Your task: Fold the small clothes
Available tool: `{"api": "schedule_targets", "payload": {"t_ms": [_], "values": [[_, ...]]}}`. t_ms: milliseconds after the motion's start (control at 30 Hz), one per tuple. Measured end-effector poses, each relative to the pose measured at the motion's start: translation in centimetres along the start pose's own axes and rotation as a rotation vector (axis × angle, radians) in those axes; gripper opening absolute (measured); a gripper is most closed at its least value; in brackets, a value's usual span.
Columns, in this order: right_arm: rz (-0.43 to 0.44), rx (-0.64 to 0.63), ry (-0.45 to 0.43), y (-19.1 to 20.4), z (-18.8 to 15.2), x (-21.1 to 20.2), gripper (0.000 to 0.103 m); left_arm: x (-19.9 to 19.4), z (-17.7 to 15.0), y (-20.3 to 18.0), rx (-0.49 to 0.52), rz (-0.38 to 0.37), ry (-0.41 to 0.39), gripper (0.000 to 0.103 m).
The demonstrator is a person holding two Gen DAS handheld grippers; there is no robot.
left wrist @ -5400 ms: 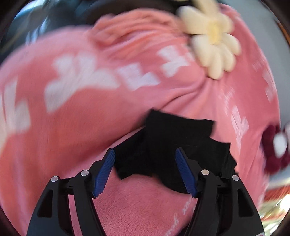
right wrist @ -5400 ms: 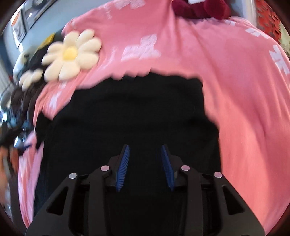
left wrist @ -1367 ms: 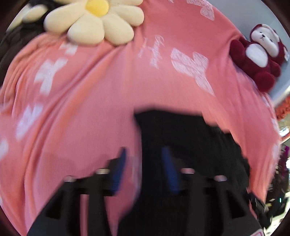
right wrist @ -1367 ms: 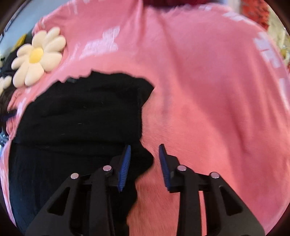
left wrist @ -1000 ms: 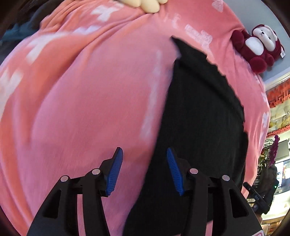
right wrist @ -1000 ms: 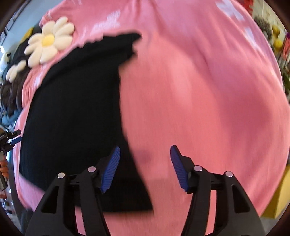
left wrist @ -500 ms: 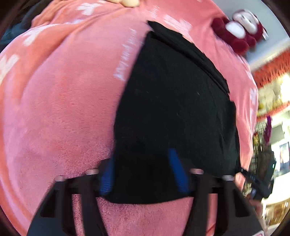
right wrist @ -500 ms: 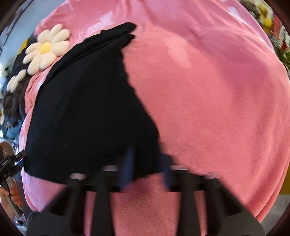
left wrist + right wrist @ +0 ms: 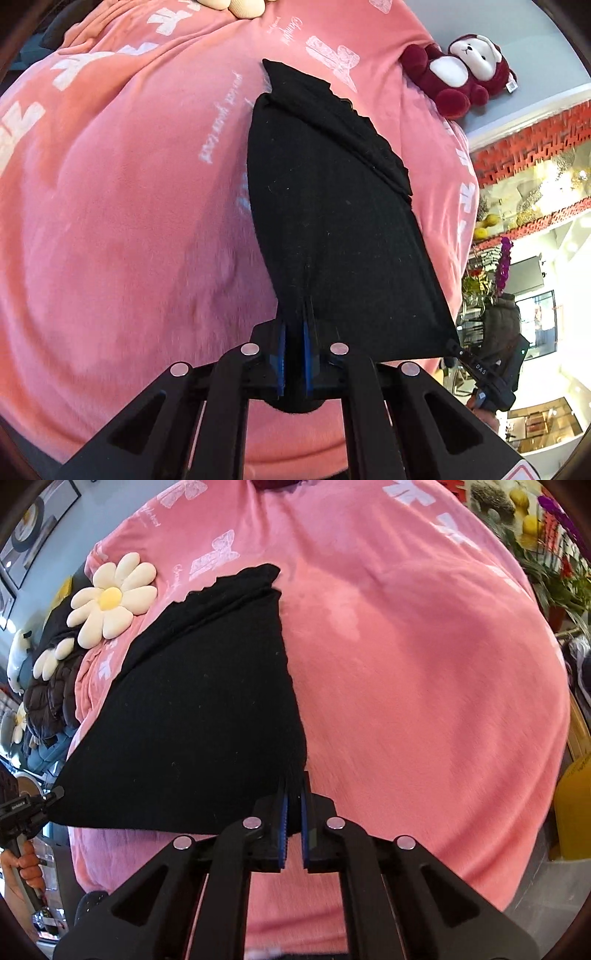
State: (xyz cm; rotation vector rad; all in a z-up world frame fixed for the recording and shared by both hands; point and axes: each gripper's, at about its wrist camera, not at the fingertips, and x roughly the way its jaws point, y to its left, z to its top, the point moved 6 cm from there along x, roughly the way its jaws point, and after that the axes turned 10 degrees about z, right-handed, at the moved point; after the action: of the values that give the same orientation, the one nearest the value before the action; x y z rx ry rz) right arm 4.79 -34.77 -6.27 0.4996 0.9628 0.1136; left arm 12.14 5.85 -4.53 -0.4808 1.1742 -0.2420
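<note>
A black garment (image 9: 332, 221) lies partly folded on a pink blanket (image 9: 129, 221), its near edge lifted and pulled taut. My left gripper (image 9: 293, 332) is shut on the garment's near left corner. My right gripper (image 9: 293, 801) is shut on the near right corner of the garment (image 9: 207, 709). The far end of the garment shows a folded layer and rests on the blanket. Each gripper shows at the far corner of the other's view, the right gripper (image 9: 480, 373) and the left gripper (image 9: 26, 808).
A maroon and white plush bear (image 9: 461, 74) sits at the blanket's far right. A cream daisy cushion (image 9: 110, 598) and dark clothes (image 9: 51, 686) lie at the far left. The pink blanket (image 9: 424, 683) drops off at its near and right edges.
Both grippers moved from open beside the garment to its near corners and shut on them. The near edge has lifted off the blanket and stretched taut.
</note>
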Motion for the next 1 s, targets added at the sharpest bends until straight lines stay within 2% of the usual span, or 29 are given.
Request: {"api": "schedule_targets", "payload": {"t_ms": [133, 400, 700, 767, 867, 967, 1000], "values": [[0.002, -0.016, 0.026, 0.0, -2.7, -1.4, 0.004, -0.9, -2.9, 0.5, -0.003, 0.016, 0.024, 0.004], [0.002, -0.058, 0.061, 0.7, -8.2, -4.3, 0.004, -2.9, -7.8, 1.3, 0.012, 0.051, 0.023, 0.004], [0.010, -0.103, 0.066, 1.8, -12.2, -8.9, 0.004, -6.7, -12.5, 0.6, 0.035, 0.046, 0.014, 0.004], [0.021, -0.103, 0.044, 2.1, -11.9, -10.3, 0.004, -7.9, -12.5, 0.4, 0.040, 0.039, -0.004, 0.004], [0.035, -0.132, -0.033, 3.9, -9.4, -12.6, 0.004, -9.6, -10.7, -0.6, 0.054, 0.030, -0.048, 0.004], [0.070, -0.157, -0.130, 5.9, -4.1, -13.9, 0.004, -11.1, -6.6, -2.5, 0.104, 0.033, -0.118, 0.005], [0.091, -0.160, -0.174, 6.7, -1.2, -13.9, 0.004, -11.4, -4.4, -3.4, 0.132, 0.043, -0.149, 0.005]]}}
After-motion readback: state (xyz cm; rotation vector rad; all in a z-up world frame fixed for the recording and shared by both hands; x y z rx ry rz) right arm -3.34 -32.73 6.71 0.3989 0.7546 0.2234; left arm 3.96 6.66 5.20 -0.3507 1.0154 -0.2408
